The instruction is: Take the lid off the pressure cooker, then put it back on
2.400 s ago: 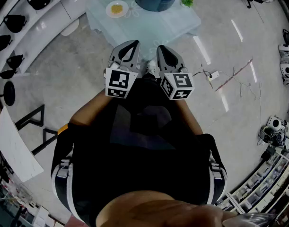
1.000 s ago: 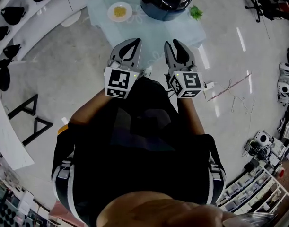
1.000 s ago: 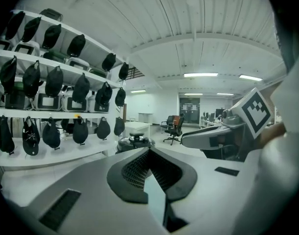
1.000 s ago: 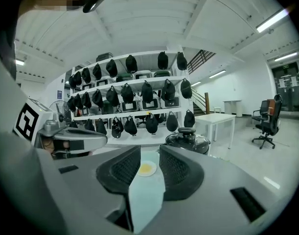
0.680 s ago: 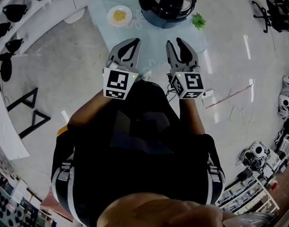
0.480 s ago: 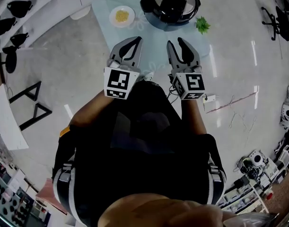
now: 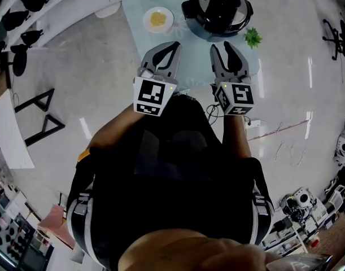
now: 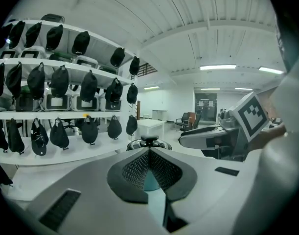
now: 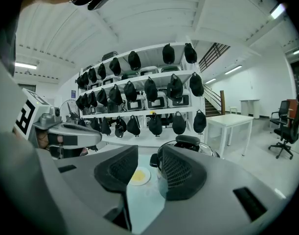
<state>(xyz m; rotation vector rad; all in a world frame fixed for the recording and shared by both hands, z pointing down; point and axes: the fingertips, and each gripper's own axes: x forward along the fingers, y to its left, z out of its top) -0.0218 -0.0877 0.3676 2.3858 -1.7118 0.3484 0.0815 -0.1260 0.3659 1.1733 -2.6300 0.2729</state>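
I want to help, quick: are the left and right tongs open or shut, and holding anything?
Left tongs: shut, holding nothing.
Right tongs: open, have just been opening, nothing between them.

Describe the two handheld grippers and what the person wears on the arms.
Both the left gripper and right gripper are grey moulded shells with curved tongs lined by black textured pads. Each carries a white cube printed with black square markers. The right tongs have just been opening, empty. The person wears a black top; forearms are bare.

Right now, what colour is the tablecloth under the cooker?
Pale blue tablecloth; the head view shows it best.
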